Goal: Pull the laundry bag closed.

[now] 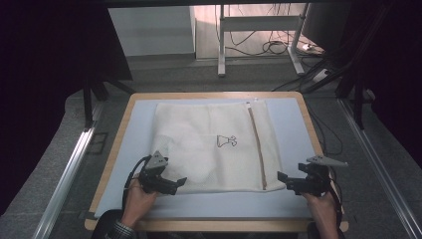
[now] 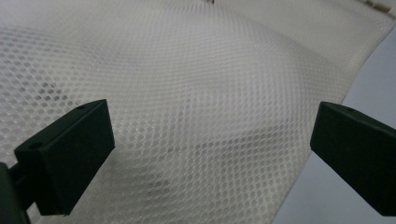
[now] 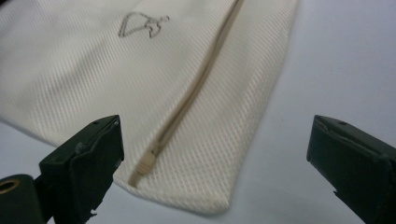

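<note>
A cream mesh laundry bag (image 1: 214,147) lies flat on the pale blue mat (image 1: 291,124), with a small dark printed figure (image 1: 226,141) and a tan zipper (image 1: 257,149) running down its right side. My left gripper (image 1: 175,183) is open at the bag's near left corner, its jaws spread over the mesh (image 2: 201,107). My right gripper (image 1: 286,180) is open just off the near right corner. In the right gripper view the zipper's end (image 3: 145,163) and the bag's corner (image 3: 210,196) lie between the spread jaws.
The mat covers a wooden tabletop (image 1: 122,129) with a bare strip at the front. Metal rails (image 1: 67,174) run along both sides. Beyond the table stand a white desk frame (image 1: 259,35) and loose cables (image 1: 271,47) on the floor.
</note>
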The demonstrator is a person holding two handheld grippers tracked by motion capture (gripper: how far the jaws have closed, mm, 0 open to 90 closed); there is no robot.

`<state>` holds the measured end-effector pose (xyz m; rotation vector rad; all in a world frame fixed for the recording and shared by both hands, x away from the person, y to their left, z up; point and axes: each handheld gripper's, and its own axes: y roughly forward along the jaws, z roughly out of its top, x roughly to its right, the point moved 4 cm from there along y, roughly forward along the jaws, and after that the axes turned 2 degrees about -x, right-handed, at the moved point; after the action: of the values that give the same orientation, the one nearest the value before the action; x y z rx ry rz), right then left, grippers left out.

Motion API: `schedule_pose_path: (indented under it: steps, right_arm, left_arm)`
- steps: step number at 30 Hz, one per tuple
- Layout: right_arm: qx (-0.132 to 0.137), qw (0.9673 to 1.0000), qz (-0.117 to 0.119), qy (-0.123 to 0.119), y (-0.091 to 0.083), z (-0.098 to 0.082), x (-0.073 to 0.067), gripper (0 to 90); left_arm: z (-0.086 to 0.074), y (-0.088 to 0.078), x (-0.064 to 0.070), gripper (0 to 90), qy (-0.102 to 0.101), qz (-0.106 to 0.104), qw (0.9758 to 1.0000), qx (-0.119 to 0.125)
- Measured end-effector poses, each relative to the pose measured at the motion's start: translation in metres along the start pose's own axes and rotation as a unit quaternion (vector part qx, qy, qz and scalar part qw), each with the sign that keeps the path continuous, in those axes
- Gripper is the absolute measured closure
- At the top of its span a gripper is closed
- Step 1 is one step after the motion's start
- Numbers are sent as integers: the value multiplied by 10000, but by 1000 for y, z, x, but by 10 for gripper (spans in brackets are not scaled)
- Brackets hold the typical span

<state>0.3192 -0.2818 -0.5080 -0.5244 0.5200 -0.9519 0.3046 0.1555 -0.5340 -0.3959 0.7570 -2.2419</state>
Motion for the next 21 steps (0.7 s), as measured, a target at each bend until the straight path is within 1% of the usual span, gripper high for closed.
schedule_pose_path:
  steps: [2,3,4,5,6,8,9,12,14,15,16,17,21]
  right_arm:
    - [-83,9997,-132,-192,1,-4,0,21]
    - [-83,9997,-132,-192,1,-4,0,21]
    - [-56,9994,-151,-302,2,-5,2,19]
    - [-56,9994,-151,-302,2,-5,2,19]
    - [-47,9993,-140,-352,3,-5,2,17]
    - [-65,9985,-119,-530,5,-5,3,6]
    - [-65,9985,-119,-530,5,-5,3,6]
    - [-95,9977,-38,-677,8,-5,1,2]
    - [-130,9976,33,-685,8,-6,1,1]
    - [-130,9976,33,-685,8,-6,1,1]
    - [-164,9976,137,-658,9,-8,2,2]
    - [-200,9975,185,-646,9,-9,3,2]
    - [-250,9972,268,-655,9,-10,4,6]
  left_arm:
    - [-2,-2,2,0,22,56,10000,-25]
    - [-2,-2,2,0,22,56,10000,-25]
    - [-4,-4,3,0,33,42,10000,-37]
    - [-4,-4,3,0,33,42,10000,-37]
    - [-4,-4,2,0,18,42,10000,-19]
    - [-3,-3,-1,0,-72,-14,10000,39]
    - [-3,-3,-1,0,-72,-14,10000,39]
    - [-4,-1,-2,0,-73,-25,10000,20]
    - [-4,-2,-1,0,-50,-23,10000,27]
    - [-4,-2,-1,0,-50,-23,10000,27]
    - [-3,-2,0,0,-22,-23,10000,68]
    - [-3,-2,0,0,-22,-23,10000,68]
    - [-2,-2,1,4,5,-64,9999,111]
